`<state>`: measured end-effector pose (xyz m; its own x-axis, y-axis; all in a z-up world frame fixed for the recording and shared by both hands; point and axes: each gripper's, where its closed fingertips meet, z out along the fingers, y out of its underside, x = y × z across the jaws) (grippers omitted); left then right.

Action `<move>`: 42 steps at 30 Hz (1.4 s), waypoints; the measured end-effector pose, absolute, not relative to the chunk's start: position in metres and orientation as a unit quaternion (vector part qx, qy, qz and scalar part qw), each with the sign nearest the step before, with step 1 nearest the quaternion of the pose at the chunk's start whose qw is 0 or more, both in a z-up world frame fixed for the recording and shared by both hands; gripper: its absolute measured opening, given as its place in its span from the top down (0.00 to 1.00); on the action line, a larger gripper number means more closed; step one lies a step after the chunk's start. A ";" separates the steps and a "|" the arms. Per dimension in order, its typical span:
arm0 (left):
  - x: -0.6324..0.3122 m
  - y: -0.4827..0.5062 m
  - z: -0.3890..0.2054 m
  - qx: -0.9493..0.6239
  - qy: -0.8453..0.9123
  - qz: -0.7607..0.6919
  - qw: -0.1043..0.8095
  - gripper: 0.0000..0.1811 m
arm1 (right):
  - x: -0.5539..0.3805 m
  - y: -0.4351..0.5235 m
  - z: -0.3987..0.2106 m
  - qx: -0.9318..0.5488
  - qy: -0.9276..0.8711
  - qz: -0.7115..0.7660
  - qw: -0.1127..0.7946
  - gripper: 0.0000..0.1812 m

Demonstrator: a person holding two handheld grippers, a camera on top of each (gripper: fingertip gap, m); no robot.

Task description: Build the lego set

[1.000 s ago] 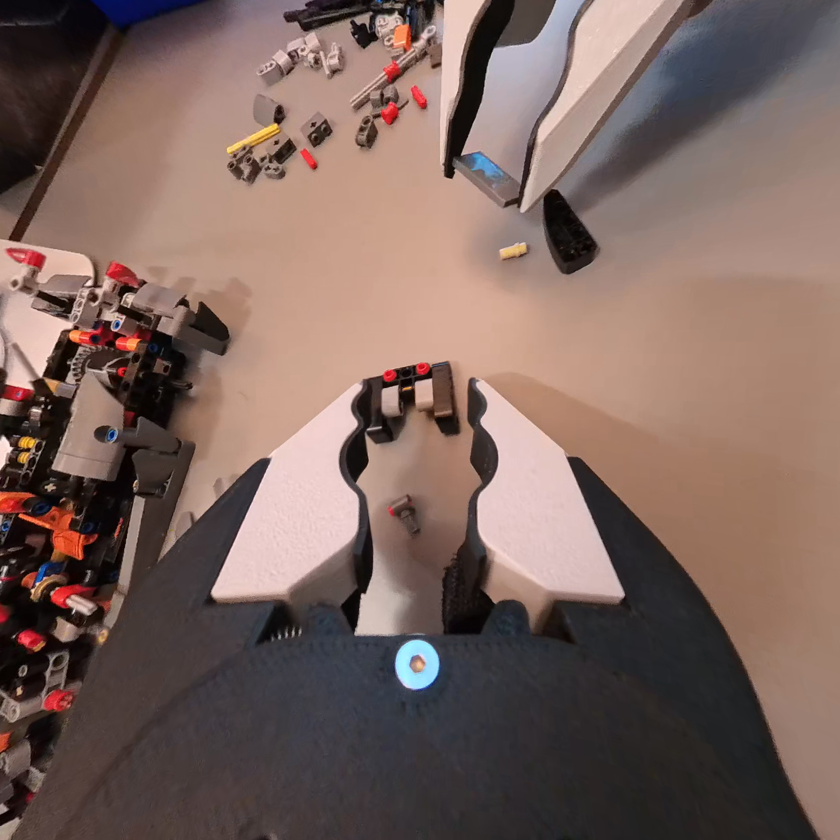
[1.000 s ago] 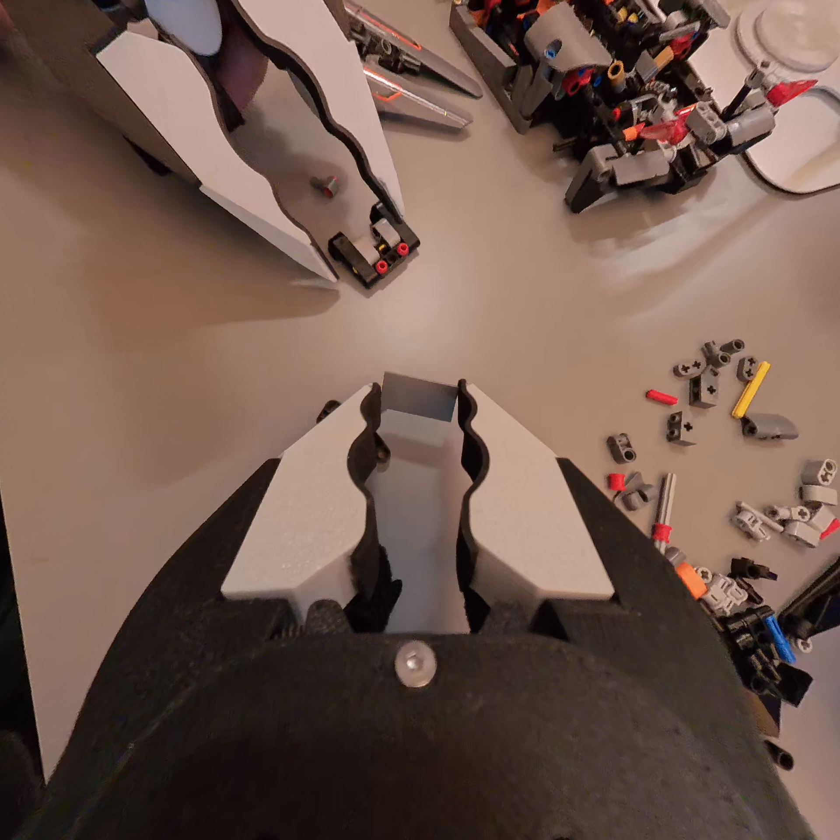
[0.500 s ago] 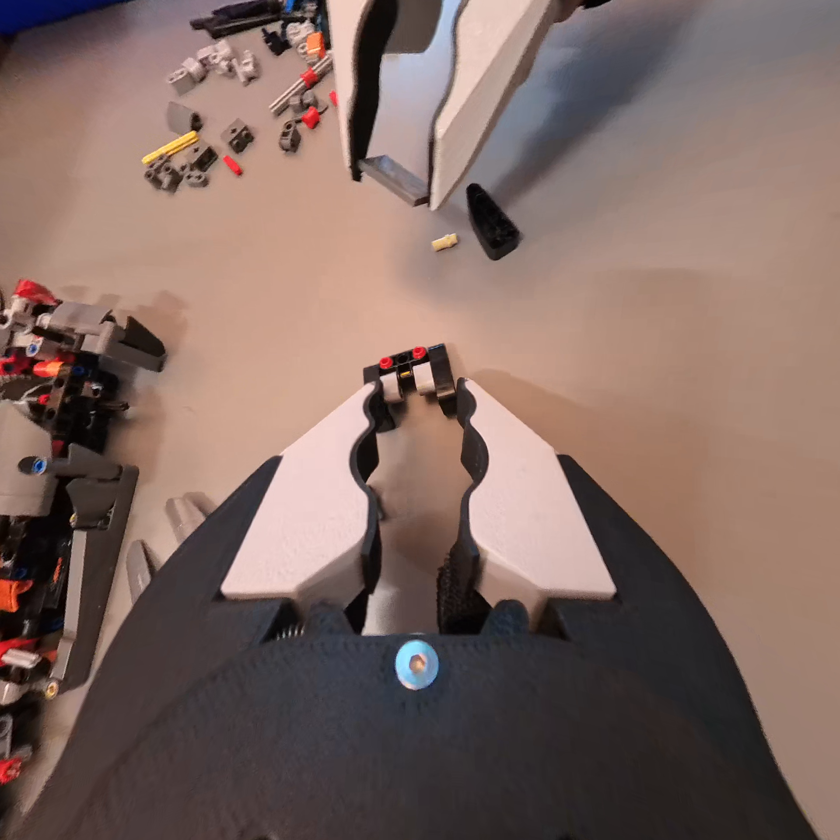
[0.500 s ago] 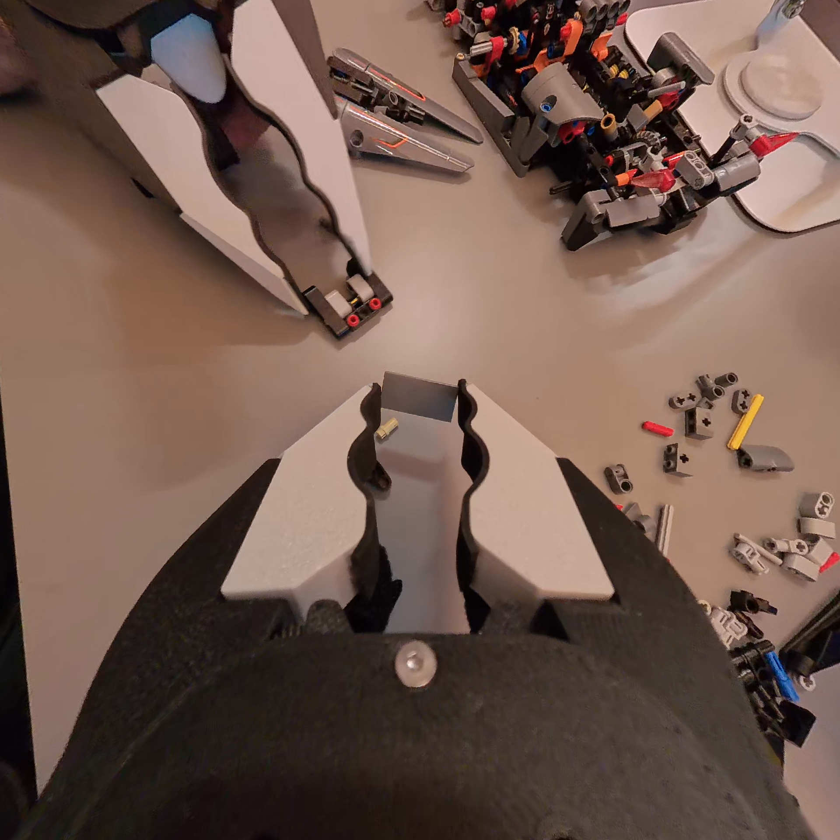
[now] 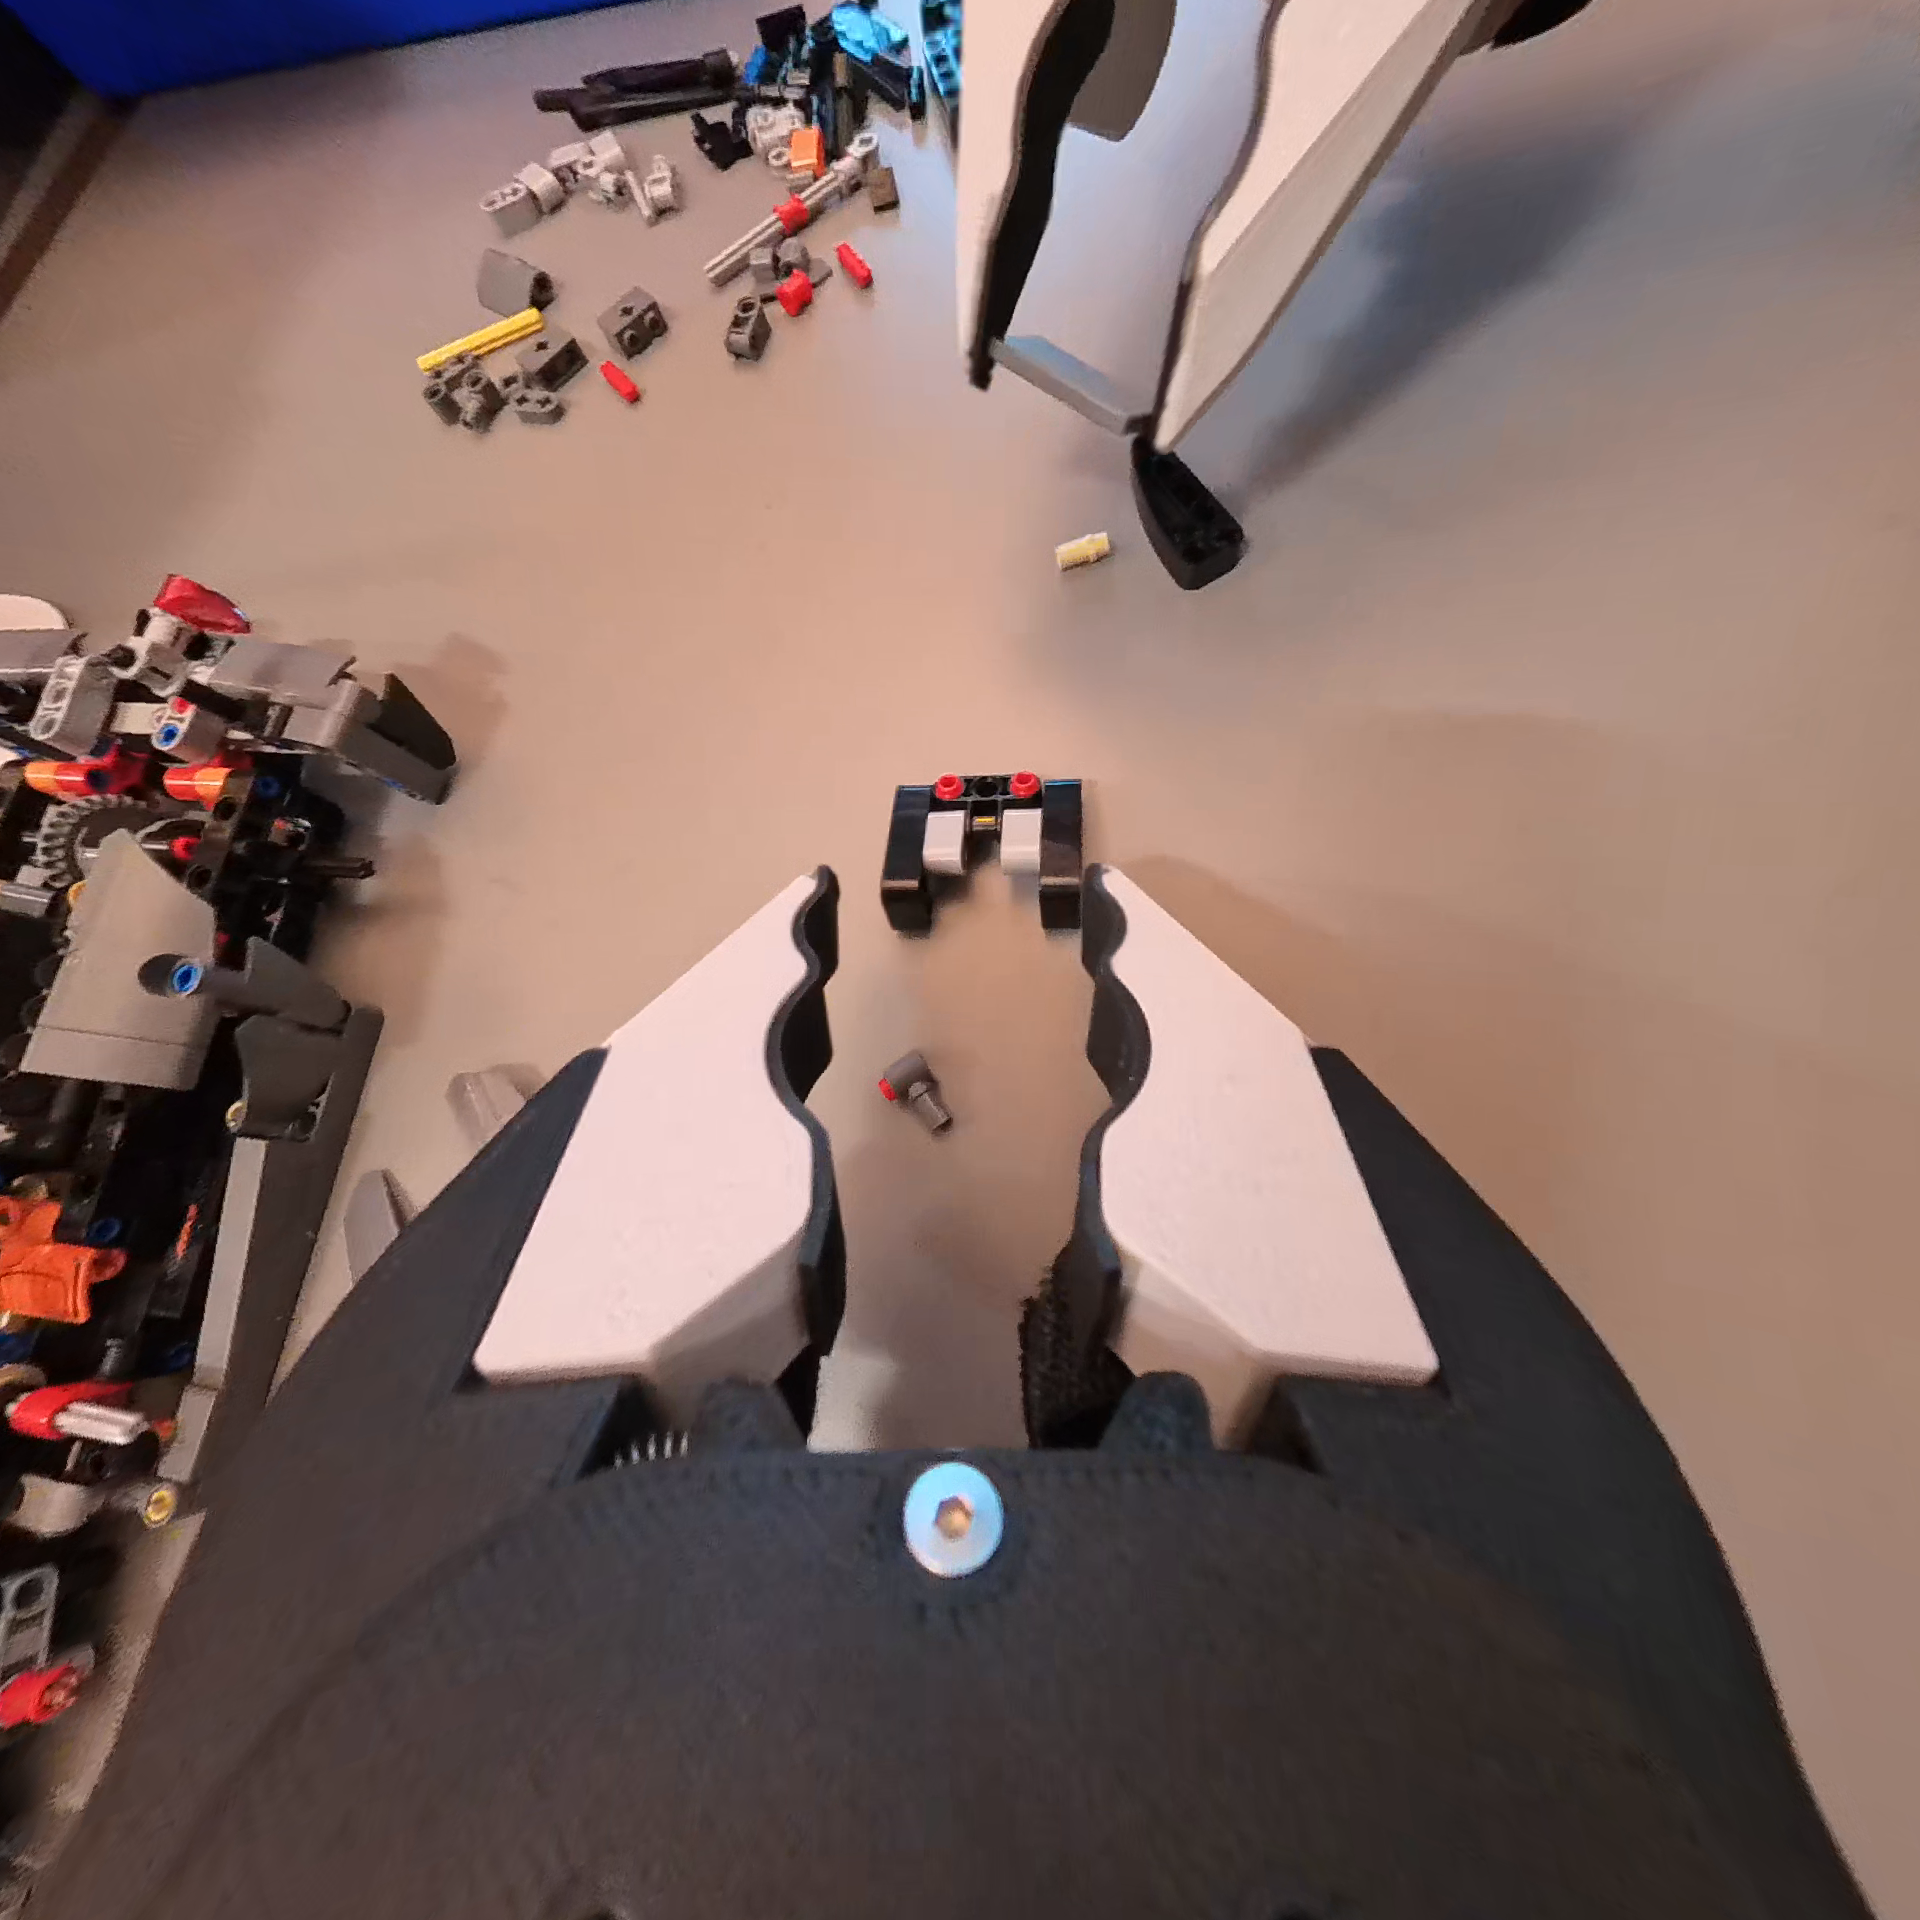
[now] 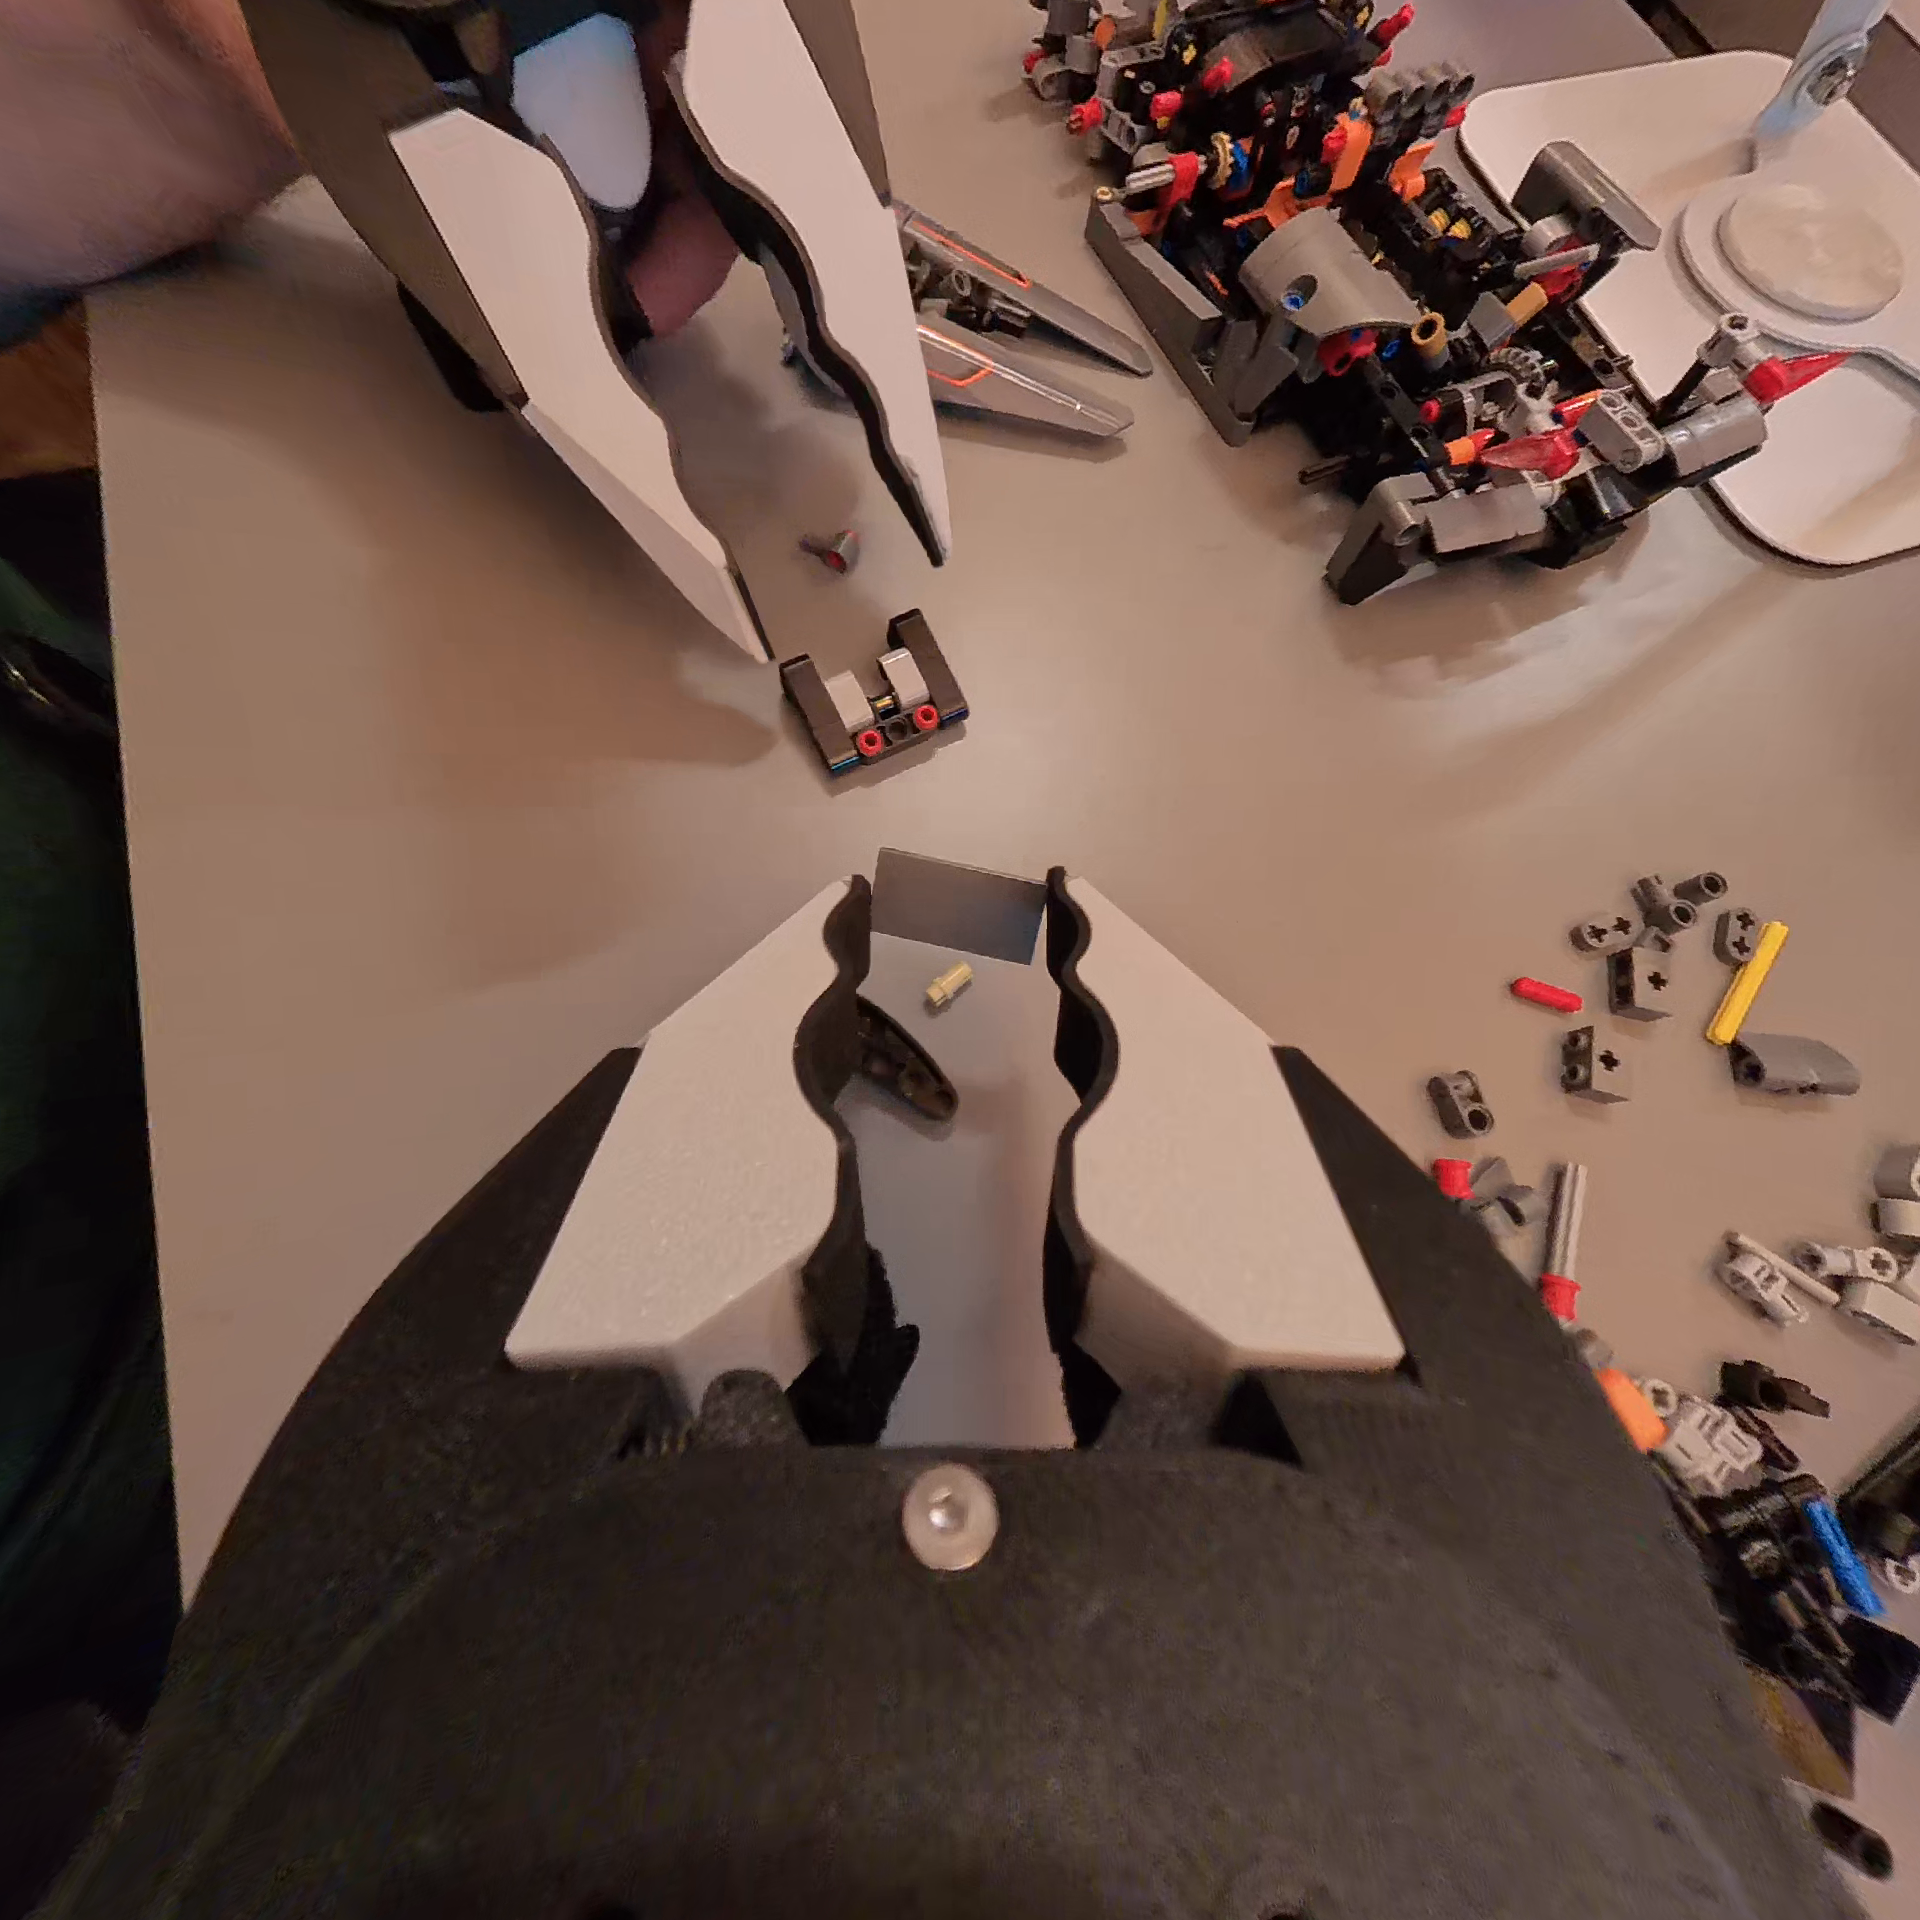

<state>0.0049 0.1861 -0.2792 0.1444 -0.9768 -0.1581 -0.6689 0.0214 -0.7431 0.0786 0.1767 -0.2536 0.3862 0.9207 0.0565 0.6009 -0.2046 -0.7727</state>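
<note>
- Coverage differs by view. Only the right wrist view shows a person's hand [image 6: 125, 145] at 10 o'clock, two grey pointed panels [image 6: 1023, 358] at 1 o'clock and a white stand base [image 6: 1704, 312] at 2 o'clock. Only the left wrist view shows a blue edge [image 5: 312, 31] at 11 o'clock.
- Both views show the beige worktop [image 5: 1455, 935], the large partly built lego model [image 5: 145, 935] (9 o'clock in the left wrist view, 1 o'clock in the right wrist view) and the loose parts [image 5: 644, 281].
- Left tool [image 5: 961, 894]: jaws wide apart, gripping nothing. The small black sub-assembly [image 5: 982, 847] with two red pins and two light grey blocks lies on the worktop just beyond the fingertips, at 12 o'clock. Whether the tips touch it cannot be told in the left wrist view; in the right wrist view a narrow gap shows.
- A small grey connector with a red end [image 5: 914, 1091] lies on the worktop between the left tool's fingers.
- Right tool [image 6: 956, 883]: jaws closed on a flat grey tile [image 6: 956, 904], held crosswise at the fingertips.
- A tan pin [image 6: 948, 982] and a black curved piece [image 6: 904, 1065] lie on the worktop below the right tool, seen between its fingers.
- The two tools face each other, well apart.
</note>
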 end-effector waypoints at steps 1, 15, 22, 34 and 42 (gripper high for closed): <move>0.005 0.187 -0.282 -0.669 0.619 -0.207 0.355 0.76 | 0.078 0.175 -0.254 -0.745 -0.512 0.216 0.369 0.82; 0.007 0.168 -0.280 -0.647 0.646 -0.230 0.333 0.79 | 0.042 0.161 -0.266 -0.720 -0.557 0.248 0.331 0.82; 0.010 0.168 -0.282 -0.647 0.643 -0.231 0.339 0.79 | 0.022 0.158 -0.277 -0.697 -0.607 0.248 0.291 0.82; 0.009 0.166 -0.282 -0.638 0.649 -0.237 0.341 0.79 | 0.011 0.161 -0.288 -0.650 -0.681 0.228 0.248 0.82; 0.010 0.182 -0.260 -0.648 0.605 -0.252 0.387 0.82 | 0.010 0.176 -0.258 -0.642 -0.664 0.201 0.326 0.83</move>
<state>0.0096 0.1818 -0.2598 0.1406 -0.9799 -0.1414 -0.5886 0.0321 -0.8078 0.0100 0.1760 -0.2576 0.0375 0.9839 0.1747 0.7218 0.0942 -0.6856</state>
